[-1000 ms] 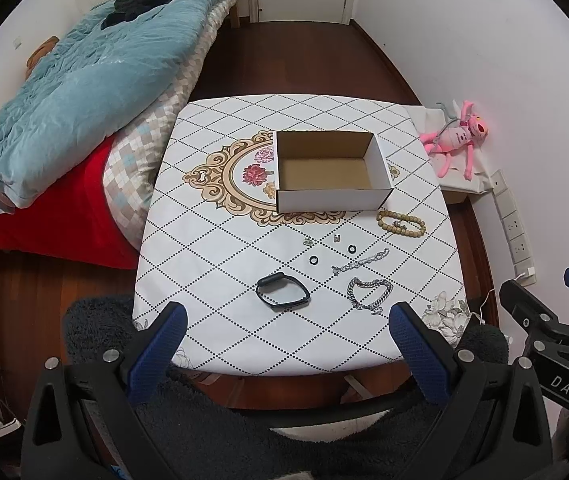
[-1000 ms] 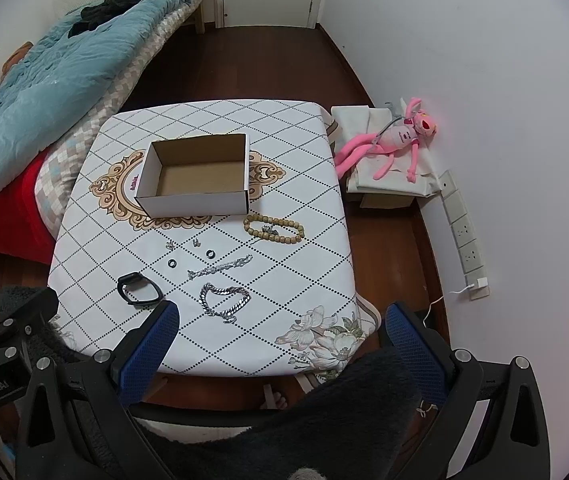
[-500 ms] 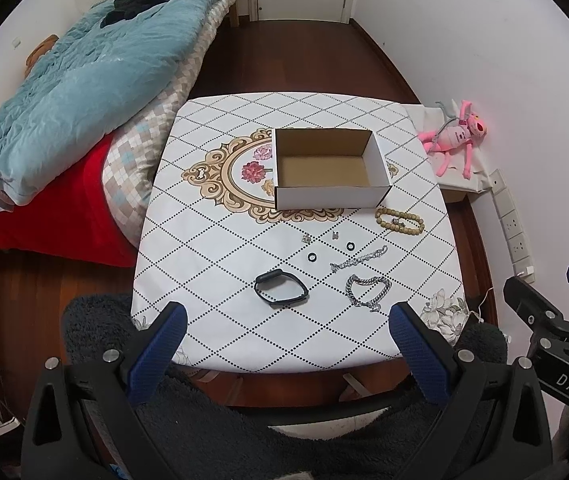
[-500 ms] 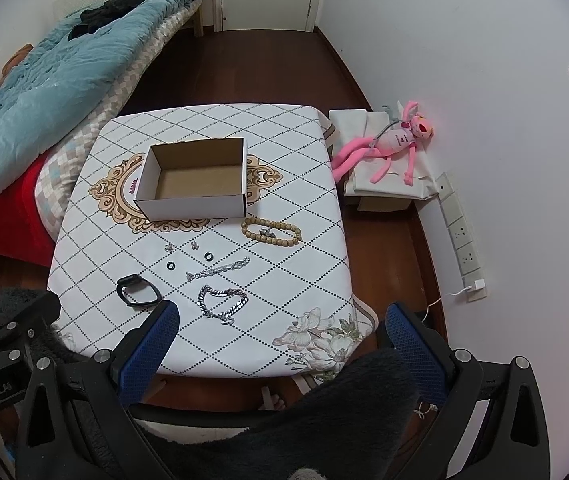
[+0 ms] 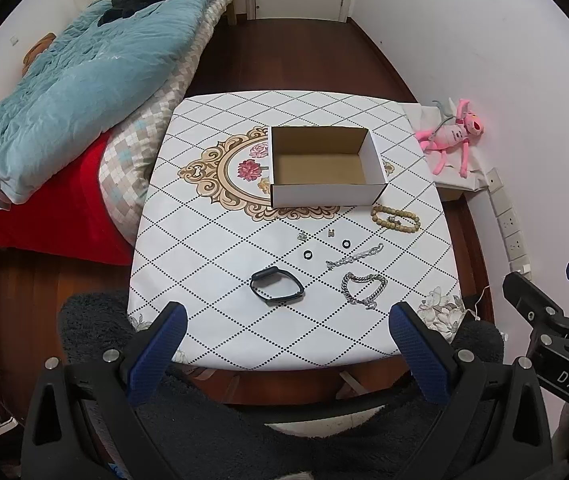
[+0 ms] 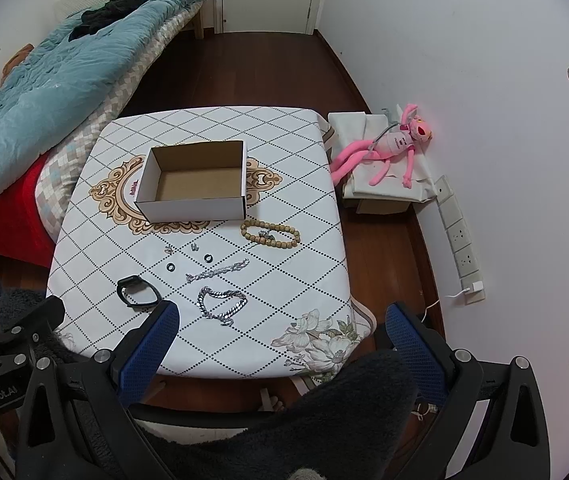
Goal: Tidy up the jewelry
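An empty white cardboard box (image 5: 326, 166) (image 6: 194, 182) sits on the patterned table (image 5: 212, 264) (image 6: 296, 264). In front of it lie a wooden bead bracelet (image 5: 395, 219) (image 6: 270, 233), a black band (image 5: 277, 285) (image 6: 138, 293), a silver chain bracelet (image 5: 364, 285) (image 6: 222, 302), a thin silver chain (image 5: 354, 256) (image 6: 217, 270), two small black rings (image 5: 307, 255) (image 6: 170, 267) and small silver pieces (image 5: 303, 236). My left gripper (image 5: 284, 344) and right gripper (image 6: 282, 344) are both open and empty, held high before the table's near edge.
A bed with a teal quilt (image 5: 84, 60) and red cover (image 5: 44, 216) touches the table's left side. A pink plush toy (image 6: 388, 148) lies on a low white-covered box at the right wall. A dark fuzzy cushion (image 5: 284, 432) lies below the grippers.
Both grippers have drawn back and risen slightly, so the table looks a little smaller and farther. Nothing on the table has moved.
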A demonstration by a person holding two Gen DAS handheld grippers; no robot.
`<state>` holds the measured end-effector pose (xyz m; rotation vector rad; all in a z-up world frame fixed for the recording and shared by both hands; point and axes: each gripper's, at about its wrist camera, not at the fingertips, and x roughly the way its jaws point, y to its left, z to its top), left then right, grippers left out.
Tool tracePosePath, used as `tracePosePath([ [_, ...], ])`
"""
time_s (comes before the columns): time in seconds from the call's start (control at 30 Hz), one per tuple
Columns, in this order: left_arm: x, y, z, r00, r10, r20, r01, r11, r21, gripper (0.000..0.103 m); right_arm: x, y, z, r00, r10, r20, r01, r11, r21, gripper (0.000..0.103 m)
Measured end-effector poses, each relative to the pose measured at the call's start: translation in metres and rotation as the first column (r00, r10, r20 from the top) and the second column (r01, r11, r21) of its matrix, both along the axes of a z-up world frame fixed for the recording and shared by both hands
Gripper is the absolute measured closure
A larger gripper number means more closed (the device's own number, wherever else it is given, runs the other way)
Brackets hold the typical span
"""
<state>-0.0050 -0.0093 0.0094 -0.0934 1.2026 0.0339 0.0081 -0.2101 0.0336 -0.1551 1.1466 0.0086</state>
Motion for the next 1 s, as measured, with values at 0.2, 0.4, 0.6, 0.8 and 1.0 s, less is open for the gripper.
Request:
tracePosePath([
  [0.2, -0.0001, -0.0005, 0.0005, 1.000, 0.000, 0.001, 0.000, 1.000, 0.002, 0.000, -0.0005, 0.0003, 0.0002, 1.000, 0.000, 0.000, 0.000, 1.000, 0.000, 0.000],
  [0.4, 0.0003, -0.0009, 0.0018, 1.000, 0.000, 0.002, 0.000, 1.000, 0.002, 0.000, -0.0003, -0.0003, 0.0012, 1.000, 0.000, 0.001, 0.000, 1.000, 0.002, 0.000],
  [0.6, 0.0012, -0.0005, 0.0067, 1.000, -0.002, 0.009, 0.001, 1.000, 0.002, 0.000, -0.0003, -0.0012, 0.0032, 1.000, 0.001, 0.003, -0.001, 1.000, 0.002, 0.000],
  [0.8, -0.0004, 0.0003, 0.0095, 1.000, -0.003, 0.018, 0.003, 1.000, -0.001, 0.000, -0.0005, -0.0008, 0.0030, 1.000, 0.002, 0.004, -0.002, 1.000, 0.001, 0.000],
  [1.0, 0.0040, -0.0012, 0.0070, 1.000, -0.012, 0.029, 0.012, 1.000, -0.001, 0.000, 0.0015, -0.0049, 0.0077, 1.000, -0.004, 0.021, 0.004, 1.000, 0.007, 0.000],
])
